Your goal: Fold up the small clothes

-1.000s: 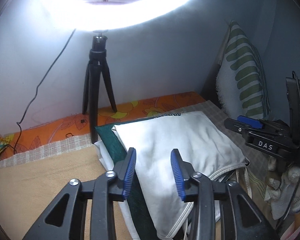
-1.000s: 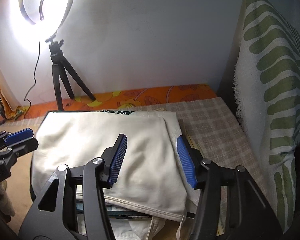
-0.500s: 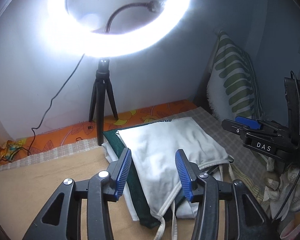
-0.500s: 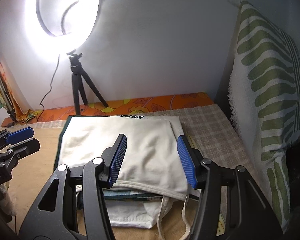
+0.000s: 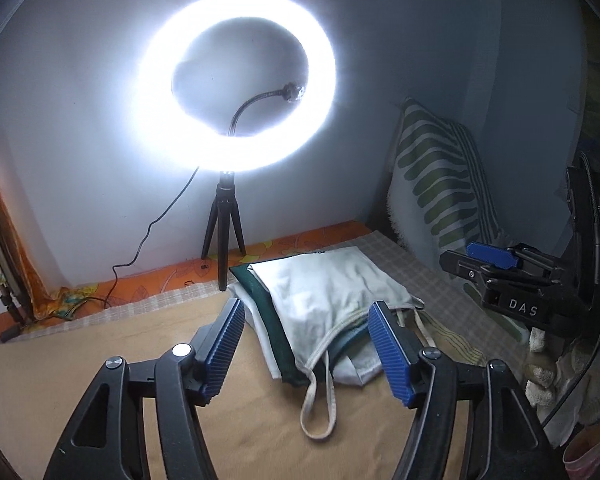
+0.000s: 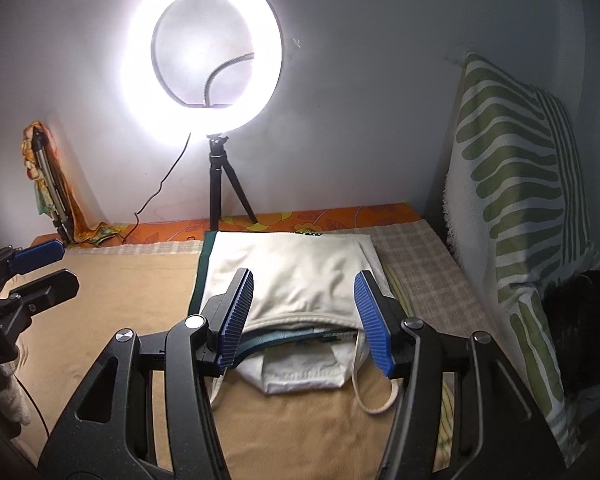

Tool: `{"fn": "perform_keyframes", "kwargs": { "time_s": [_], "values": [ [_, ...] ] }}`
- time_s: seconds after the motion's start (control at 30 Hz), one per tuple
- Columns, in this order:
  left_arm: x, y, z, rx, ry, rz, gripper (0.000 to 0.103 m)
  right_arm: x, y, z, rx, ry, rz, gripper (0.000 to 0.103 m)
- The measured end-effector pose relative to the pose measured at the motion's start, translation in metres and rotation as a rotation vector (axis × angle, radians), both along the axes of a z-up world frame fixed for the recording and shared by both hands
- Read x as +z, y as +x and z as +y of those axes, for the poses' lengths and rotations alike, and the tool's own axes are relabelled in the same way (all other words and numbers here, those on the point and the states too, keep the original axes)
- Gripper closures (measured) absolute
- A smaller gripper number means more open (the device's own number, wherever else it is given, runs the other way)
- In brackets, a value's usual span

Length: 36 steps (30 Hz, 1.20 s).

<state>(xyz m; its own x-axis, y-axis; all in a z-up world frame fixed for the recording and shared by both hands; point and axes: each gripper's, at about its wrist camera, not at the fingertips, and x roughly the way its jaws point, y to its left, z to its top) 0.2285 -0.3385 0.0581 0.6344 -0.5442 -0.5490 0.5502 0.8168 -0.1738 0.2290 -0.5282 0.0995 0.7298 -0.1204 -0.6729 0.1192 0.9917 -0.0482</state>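
Here, a small stack of folded clothes (image 6: pixel 296 280) lies on the tan cloth-covered bed surface (image 6: pixel 120 312), near the foot of the black tripod (image 6: pixel 220 184) that carries a glowing white ring light (image 6: pixel 202 60). Its top piece is a cream soft cotton strappy top (image 5: pixel 324 284), resting on a dark green garment (image 5: pixel 268 312) and a white one beneath. The left gripper (image 5: pixel 306 346), black with blue ribbed pads, hangs clear of the stack with its jaws opening and nothing between them. The right gripper (image 6: pixel 304 316) likewise stands parted and empty above the stack. The fabric looks light, limp and easily rumpled; the thin straps (image 5: pixel 320 404) trailing at the near edge would probably snag. A firmer hold is likely the bound hem or a folded corner.
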Motion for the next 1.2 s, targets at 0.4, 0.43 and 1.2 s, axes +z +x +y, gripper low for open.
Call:
{"fn": "perform_keyframes", "kwargs": {
  "time_s": [0.4, 0.43, 1.2],
  "values": [
    [0.004, -0.090, 0.052, -0.009, -0.004, -0.025, 0.024, 0.016, -0.096, 0.065, -0.036, -0.026, -0.042, 0.031],
    [0.003, -0.095, 0.057, -0.006, -0.004, -0.029, 0.022, 0.016, -0.102, 0.071, -0.034, -0.027, -0.044, 0.030],
    [-0.038, -0.164, 0.127, 0.086, 0.086, -0.091, 0.000, -0.032, -0.170, 0.129, -0.082, -0.038, -0.113, 0.000]
  ]
}}
